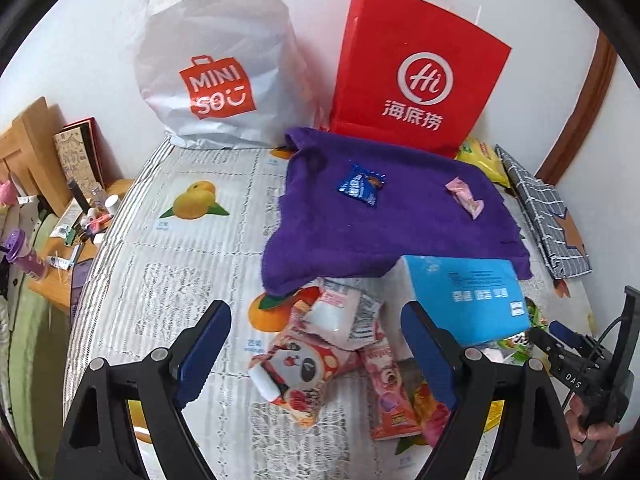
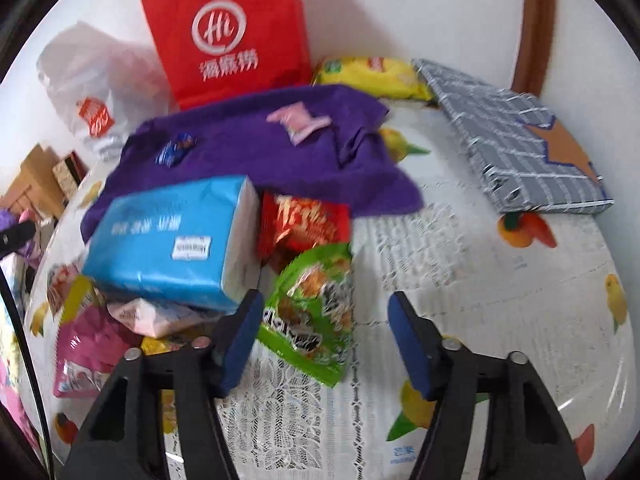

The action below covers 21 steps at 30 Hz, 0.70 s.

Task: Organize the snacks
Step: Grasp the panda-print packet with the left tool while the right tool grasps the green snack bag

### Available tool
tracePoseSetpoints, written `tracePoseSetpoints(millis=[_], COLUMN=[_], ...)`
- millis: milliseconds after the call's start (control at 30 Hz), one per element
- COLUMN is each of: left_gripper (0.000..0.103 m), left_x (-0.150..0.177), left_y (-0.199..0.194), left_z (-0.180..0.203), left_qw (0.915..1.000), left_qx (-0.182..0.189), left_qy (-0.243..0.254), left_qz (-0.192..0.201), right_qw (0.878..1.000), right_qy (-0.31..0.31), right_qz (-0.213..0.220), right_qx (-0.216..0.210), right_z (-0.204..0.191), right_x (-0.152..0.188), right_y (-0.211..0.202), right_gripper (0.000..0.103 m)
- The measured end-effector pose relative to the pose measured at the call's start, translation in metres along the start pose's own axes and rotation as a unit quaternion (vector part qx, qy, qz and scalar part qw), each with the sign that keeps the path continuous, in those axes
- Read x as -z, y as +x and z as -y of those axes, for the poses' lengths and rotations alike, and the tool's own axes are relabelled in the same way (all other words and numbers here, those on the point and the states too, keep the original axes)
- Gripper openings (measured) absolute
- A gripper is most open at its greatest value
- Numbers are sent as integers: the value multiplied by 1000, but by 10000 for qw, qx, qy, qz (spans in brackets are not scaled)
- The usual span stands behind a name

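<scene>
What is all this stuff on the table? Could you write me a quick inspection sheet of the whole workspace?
Surface: table with a fruit-print lace cover.
Job's things: pile of pink snack packets; green snack bag; red snack bag; yellow chip bag; blue candy and pink candy on the purple cloth.
Clutter: blue tissue pack, red paper bag, white plastic bag, checked notebook.
Grippers: left gripper open above the pink packets; right gripper open, green bag between its fingers, untouched.
Cables: black cable at the right view's left edge.
Surroundings: white wall, cluttered wooden side shelf.
</scene>
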<state>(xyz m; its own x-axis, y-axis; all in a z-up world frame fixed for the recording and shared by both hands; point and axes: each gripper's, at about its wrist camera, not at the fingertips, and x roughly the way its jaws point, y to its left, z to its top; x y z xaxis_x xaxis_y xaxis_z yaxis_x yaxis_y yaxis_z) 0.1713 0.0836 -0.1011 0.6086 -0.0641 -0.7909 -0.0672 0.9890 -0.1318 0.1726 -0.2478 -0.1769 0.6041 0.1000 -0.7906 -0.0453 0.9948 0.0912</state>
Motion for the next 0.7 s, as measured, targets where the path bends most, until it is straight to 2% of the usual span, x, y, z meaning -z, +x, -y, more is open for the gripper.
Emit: tracePoseSetpoints(millis=[300, 467, 700], left_gripper=[86, 86, 86], left_x=[2, 6, 11], left_y=[14, 24, 34], left_z=[-14, -16, -6], left_qw=[9998, 9994, 9982], left_qx=[-57, -14, 2], left_qy=[-3, 58, 333], left_qz=[-199, -354, -495], right_qw=[9998, 9998, 9999], right_qy=[-49, -111, -137], right_qz=[-193, -134, -28], right_qx=[-92, -23, -43], right_z=[-5, -9, -3], right_x=[0, 1, 1], right_y=[25, 32, 23], right_gripper=[60, 58, 48])
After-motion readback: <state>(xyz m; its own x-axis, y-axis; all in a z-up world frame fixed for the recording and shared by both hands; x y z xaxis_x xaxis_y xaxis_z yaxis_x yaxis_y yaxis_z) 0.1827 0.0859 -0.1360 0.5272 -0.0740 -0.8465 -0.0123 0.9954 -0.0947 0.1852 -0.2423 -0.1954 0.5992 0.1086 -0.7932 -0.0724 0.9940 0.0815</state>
